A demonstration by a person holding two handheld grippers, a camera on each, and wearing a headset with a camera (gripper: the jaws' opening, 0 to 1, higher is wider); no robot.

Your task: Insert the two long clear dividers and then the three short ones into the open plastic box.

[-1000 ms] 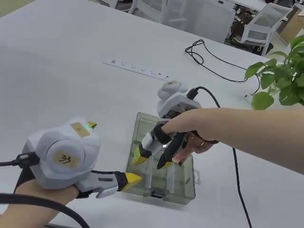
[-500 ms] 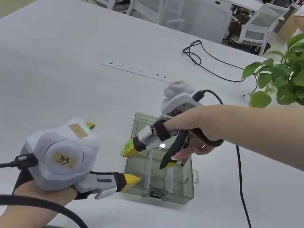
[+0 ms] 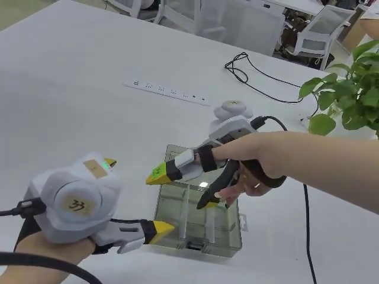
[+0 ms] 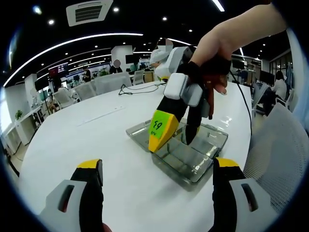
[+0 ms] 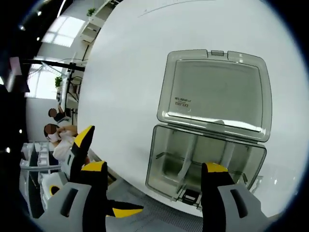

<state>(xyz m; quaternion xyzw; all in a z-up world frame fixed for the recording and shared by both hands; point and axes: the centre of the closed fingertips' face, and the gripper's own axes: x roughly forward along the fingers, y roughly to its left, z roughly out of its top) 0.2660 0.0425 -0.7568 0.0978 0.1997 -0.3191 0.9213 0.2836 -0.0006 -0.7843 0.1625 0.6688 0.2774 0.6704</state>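
Note:
The open clear grey box (image 3: 228, 239) lies near the table's front edge, its lid (image 5: 217, 89) folded flat on the far side. Two clear dividers (image 3: 185, 211) stand inside the base (image 5: 159, 166), running front to back, also seen as strips (image 5: 185, 166) in the right gripper view. My right gripper (image 3: 181, 189) hovers just above the box, open, with nothing between its yellow-tipped fingers (image 4: 161, 130). Left of the box, my left gripper (image 3: 135, 195) stays open and empty, pointing at the box (image 4: 186, 159).
A white power strip (image 3: 169, 92) lies across the table beyond the box. A black cable (image 3: 260, 71) loops at the back right, near a green plant (image 3: 349, 100). Office chairs (image 3: 320, 29) stand behind the table. The right gripper's cable (image 3: 308, 219) trails right of the box.
My right gripper has lifted up out of the box and swung left, its jaws spreading wider. The left gripper has barely moved.

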